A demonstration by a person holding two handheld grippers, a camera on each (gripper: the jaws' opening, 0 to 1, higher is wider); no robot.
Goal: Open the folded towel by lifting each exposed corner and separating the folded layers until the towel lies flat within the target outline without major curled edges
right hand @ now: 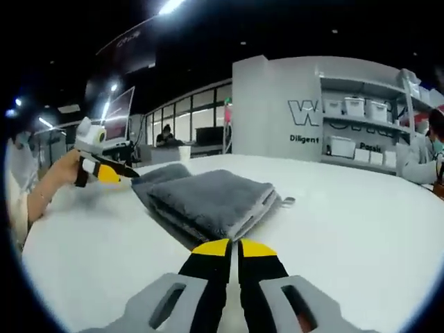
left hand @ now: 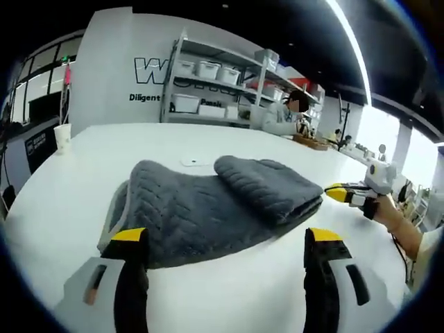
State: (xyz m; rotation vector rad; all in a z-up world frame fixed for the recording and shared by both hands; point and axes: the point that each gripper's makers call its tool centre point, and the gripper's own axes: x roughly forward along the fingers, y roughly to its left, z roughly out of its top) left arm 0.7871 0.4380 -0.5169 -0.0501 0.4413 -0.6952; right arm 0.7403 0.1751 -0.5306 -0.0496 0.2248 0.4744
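Folded grey quilted towel lies on white tabletop. Left gripper fingers spread wide; right gripper fingers closed, empty.

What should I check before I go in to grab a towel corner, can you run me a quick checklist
1. Towel partly folded, layers stacked on the white table: ok, ready to open.
2. Left gripper fingers apart, facing the towel's near edge: ok.
3. Right gripper fingers closed together, holding nothing: not ok, open before grasping.
4. Exposed corner within reach of the right gripper: ok, the folded corner lies just ahead.
5. Target outline on the table: cannot tell, none visible.
6. Small flat object behind the towel, apart from it: ok.
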